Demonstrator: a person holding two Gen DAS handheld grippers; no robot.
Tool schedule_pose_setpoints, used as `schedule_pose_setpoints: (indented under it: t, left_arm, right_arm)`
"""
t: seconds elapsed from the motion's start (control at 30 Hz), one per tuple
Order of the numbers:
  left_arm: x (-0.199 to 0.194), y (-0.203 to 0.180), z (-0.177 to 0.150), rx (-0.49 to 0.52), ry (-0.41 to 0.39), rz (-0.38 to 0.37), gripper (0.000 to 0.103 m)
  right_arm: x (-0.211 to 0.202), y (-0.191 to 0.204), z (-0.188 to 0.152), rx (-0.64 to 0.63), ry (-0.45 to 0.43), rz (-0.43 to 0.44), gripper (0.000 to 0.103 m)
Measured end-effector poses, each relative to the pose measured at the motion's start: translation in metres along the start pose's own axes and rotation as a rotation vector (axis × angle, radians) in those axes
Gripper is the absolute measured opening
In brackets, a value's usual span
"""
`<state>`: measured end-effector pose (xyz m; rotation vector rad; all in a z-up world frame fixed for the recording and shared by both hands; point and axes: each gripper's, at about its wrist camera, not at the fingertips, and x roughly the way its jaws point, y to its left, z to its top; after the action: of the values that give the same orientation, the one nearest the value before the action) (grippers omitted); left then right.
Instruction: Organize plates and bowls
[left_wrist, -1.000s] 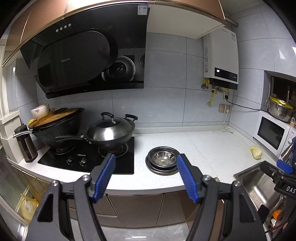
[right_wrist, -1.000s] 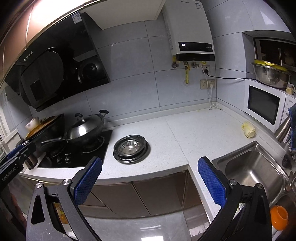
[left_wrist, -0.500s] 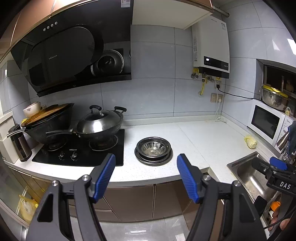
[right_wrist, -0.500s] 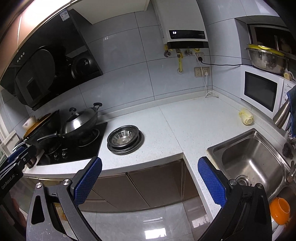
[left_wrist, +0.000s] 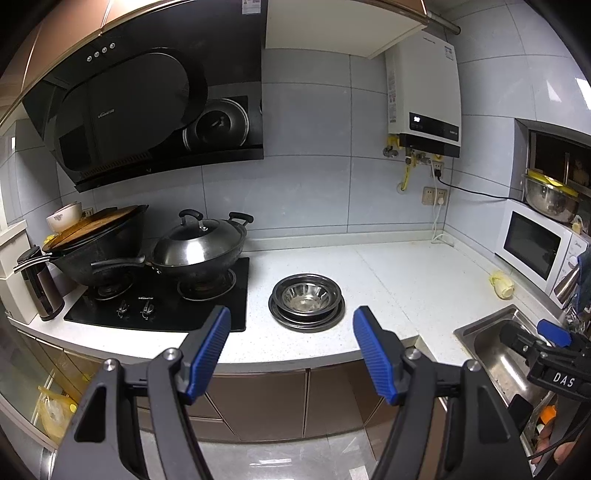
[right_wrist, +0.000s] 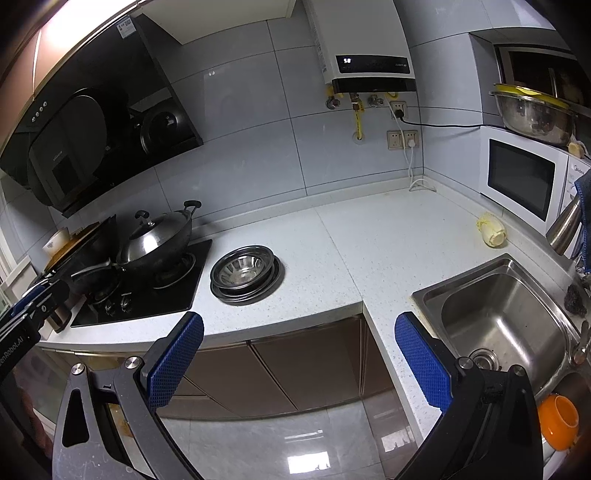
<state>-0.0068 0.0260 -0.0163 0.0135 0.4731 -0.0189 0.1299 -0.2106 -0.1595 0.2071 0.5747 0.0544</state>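
A stack of steel plates with a steel bowl on top sits on the white counter, right of the hob; it also shows in the right wrist view. My left gripper is open and empty, held in front of the counter edge below the stack. My right gripper is open and empty, off the counter corner, farther from the stack. The right gripper shows at the right edge of the left wrist view.
A black hob holds a lidded wok and a second wok. A steel sink lies at the right, with a microwave, a yellow cup and a large steel bowl beyond. An orange cup sits low right.
Both grippers have drifted slightly relative to the counter, with the stack a little lower in the left wrist view than half a second ago. Both stay open and empty. The stack has not moved.
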Motion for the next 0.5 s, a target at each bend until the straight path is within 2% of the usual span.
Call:
schedule_pose_setpoints:
  t: [0.13,0.27,0.5]
  left_arm:
    - [0.002,-0.001,0.001,-0.006,-0.005,0.039,0.068]
    - [0.007,-0.002,0.002,-0.012,0.021,0.023,0.068]
    - [0.015,-0.007,0.001,-0.002,0.057,0.038,0.068]
  right_arm:
    - [0.0,0.001,0.0,-0.003,-0.003,-0.005,0.102]
    - [0.001,0.001,0.001,-0.002,-0.005,-0.009,0.102]
    - [0.002,0.0,0.001,0.002,-0.005,-0.019,0.102]
